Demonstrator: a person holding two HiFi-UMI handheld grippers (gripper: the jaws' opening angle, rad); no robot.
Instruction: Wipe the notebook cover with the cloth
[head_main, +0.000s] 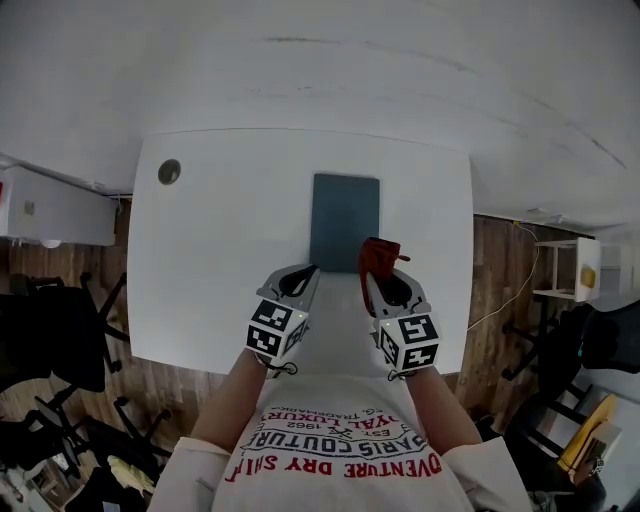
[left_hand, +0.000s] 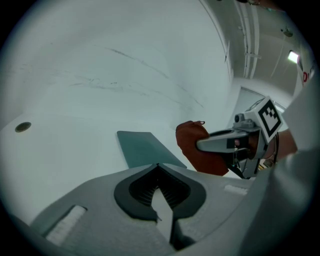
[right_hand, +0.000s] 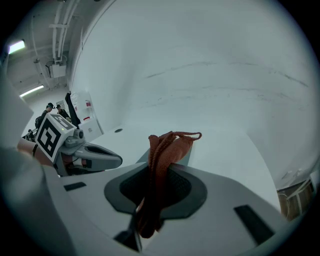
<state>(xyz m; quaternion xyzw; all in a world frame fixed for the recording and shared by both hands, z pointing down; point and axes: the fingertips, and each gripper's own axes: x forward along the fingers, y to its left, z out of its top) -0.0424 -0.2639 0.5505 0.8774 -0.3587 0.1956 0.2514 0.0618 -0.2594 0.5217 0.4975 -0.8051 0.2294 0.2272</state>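
Right claw pinching red cloth; I see cloth bunched at near right corner of notebook. Left claw reads to me as pressed together, empty, just beside notebook's near left corner. Notebook flat mid table.

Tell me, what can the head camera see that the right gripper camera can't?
Only the head view shows the whole dark notebook lying flat on the white table, plus the person's printed shirt and the wooden floor. Only the right gripper view shows, up close, the red cloth pinched between the right tool's jaws, and the ceiling lights. Both show the cloth, the left tool and the table.
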